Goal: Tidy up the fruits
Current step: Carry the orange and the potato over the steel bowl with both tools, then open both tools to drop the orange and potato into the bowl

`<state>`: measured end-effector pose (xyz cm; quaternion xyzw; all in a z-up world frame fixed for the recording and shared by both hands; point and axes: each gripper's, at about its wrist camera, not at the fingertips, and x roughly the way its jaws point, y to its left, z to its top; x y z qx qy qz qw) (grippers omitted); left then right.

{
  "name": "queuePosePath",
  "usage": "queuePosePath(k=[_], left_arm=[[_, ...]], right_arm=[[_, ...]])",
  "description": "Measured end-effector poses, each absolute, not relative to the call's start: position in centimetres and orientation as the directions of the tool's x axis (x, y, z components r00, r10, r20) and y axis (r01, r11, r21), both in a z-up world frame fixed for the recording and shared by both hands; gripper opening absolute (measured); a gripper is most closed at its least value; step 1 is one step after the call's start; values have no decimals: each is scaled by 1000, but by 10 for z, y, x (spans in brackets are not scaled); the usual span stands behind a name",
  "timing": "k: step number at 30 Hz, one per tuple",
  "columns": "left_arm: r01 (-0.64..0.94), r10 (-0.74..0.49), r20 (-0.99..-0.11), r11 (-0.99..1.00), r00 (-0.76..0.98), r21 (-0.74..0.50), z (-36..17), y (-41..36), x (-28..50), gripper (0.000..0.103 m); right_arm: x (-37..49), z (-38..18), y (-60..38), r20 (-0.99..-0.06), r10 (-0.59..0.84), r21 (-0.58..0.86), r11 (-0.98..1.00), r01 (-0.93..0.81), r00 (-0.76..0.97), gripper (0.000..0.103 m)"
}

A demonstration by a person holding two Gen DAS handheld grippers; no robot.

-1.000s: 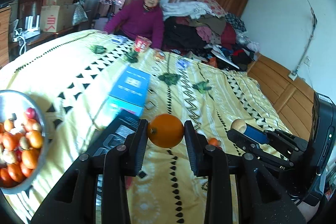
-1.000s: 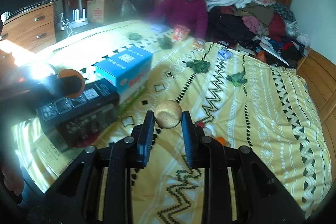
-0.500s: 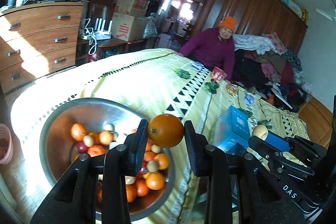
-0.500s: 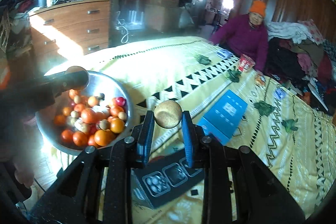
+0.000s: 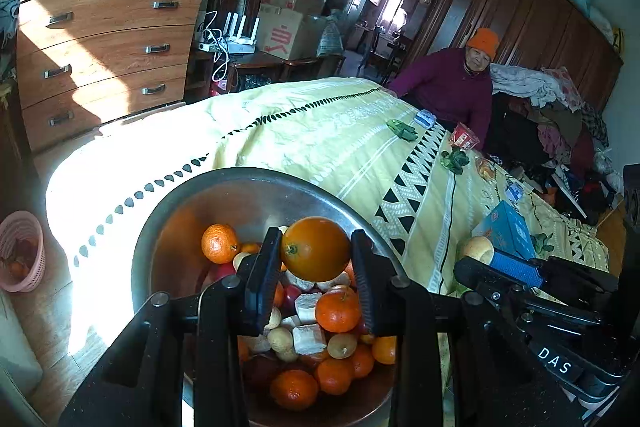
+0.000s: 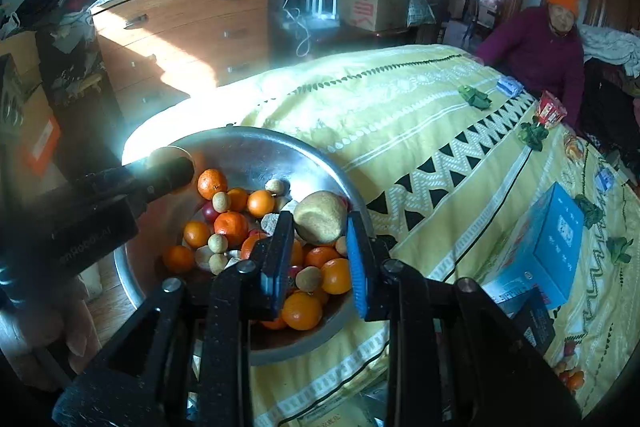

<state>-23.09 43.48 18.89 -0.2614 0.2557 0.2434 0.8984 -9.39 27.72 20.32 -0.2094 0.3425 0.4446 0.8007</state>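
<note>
My left gripper (image 5: 316, 251) is shut on a large orange (image 5: 315, 247) and holds it above the steel bowl (image 5: 224, 187), which is full of several oranges, small brown fruits and red ones. My right gripper (image 6: 320, 223) is shut on a round tan fruit (image 6: 320, 217) and holds it over the bowl's near right side (image 6: 248, 143). The right gripper with its tan fruit also shows at the right of the left wrist view (image 5: 478, 251). The left gripper shows blurred at the left of the right wrist view (image 6: 160, 179).
The bowl sits at the corner of a bed with a yellow patterned cover (image 5: 320, 139). A blue box (image 6: 552, 247) and a black box (image 6: 532, 319) lie to the right. A person in purple (image 5: 452, 91) sits at the far side. A wooden dresser (image 5: 104, 47) stands left.
Both grippers have swung left from over the bed and boxes to over the steel bowl, and have come closer to it, each still holding its fruit.
</note>
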Motion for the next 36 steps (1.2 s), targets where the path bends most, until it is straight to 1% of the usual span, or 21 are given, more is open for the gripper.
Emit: queuePosePath(k=[4,9,36], left_arm=[[-586,304,-609,737,733,-337,180,441,-229,35],[-600,305,-625,727,719,-334,173,446,-227,35],[-615,295,-652,714,698,-336,158,455,-223,35]], right_arm=[[-91,195,289,-765,560,12,506,-862,318,27],[-92,190,298,-779,557,34,496,-868,288,27],[-85,176,314,-801,552,79,482,-873,232,27]])
